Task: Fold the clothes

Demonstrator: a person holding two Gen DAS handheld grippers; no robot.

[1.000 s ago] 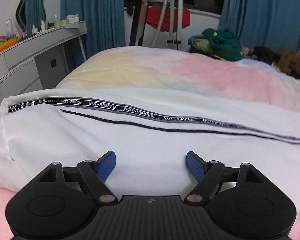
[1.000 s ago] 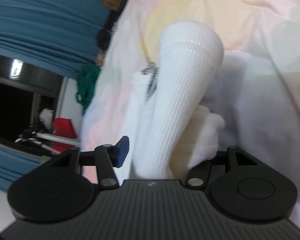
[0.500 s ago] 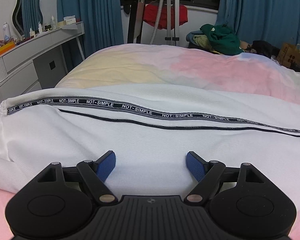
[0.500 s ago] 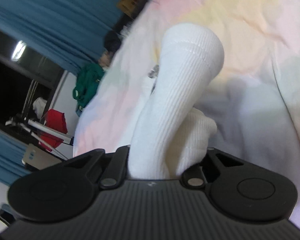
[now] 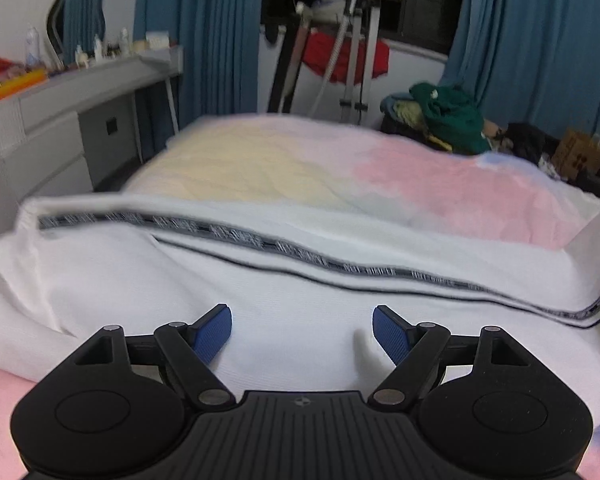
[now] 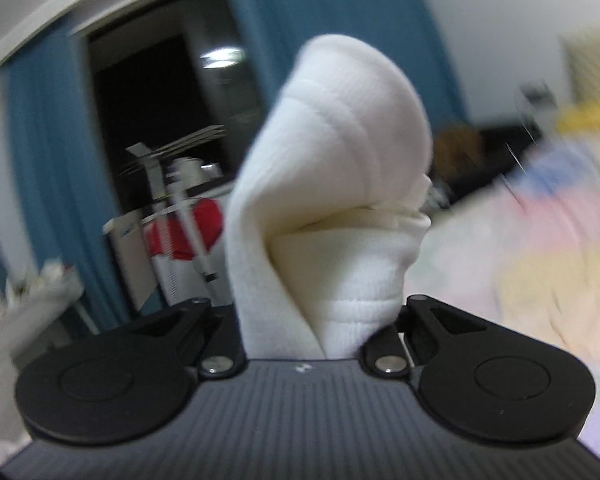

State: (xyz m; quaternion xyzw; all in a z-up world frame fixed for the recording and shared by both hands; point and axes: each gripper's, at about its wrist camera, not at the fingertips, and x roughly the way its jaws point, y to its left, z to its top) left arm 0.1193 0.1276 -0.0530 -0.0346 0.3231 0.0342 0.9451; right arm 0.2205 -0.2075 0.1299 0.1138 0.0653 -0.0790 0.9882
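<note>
A white garment (image 5: pixel 260 280) with a black lettered stripe lies spread across the near part of the bed. My left gripper (image 5: pixel 302 334) hovers low over its near side, open, with nothing between the blue pads (image 5: pixel 214 332). In the right wrist view my right gripper (image 6: pixel 320 320) is shut on a white ribbed cuff (image 6: pixel 332 184) of the garment, which stands up and folds over in front of the camera. The cloth hides its fingertips. The garment's right end (image 5: pixel 596 264) is lifted off the bed.
The bed (image 5: pixel 440 184) has a pink and yellow cover. A grey dresser (image 5: pixel 60 120) with bottles stands at the left. Blue curtains (image 5: pixel 196 32), a drying rack with a red cloth (image 5: pixel 344 56) and a pile of green clothes (image 5: pixel 448 120) lie beyond the bed.
My right gripper closed on the ribbed cuff, lifted it and swung up toward the window. The garment's right end has risen off the bed. My left gripper stayed open and barely shifted.
</note>
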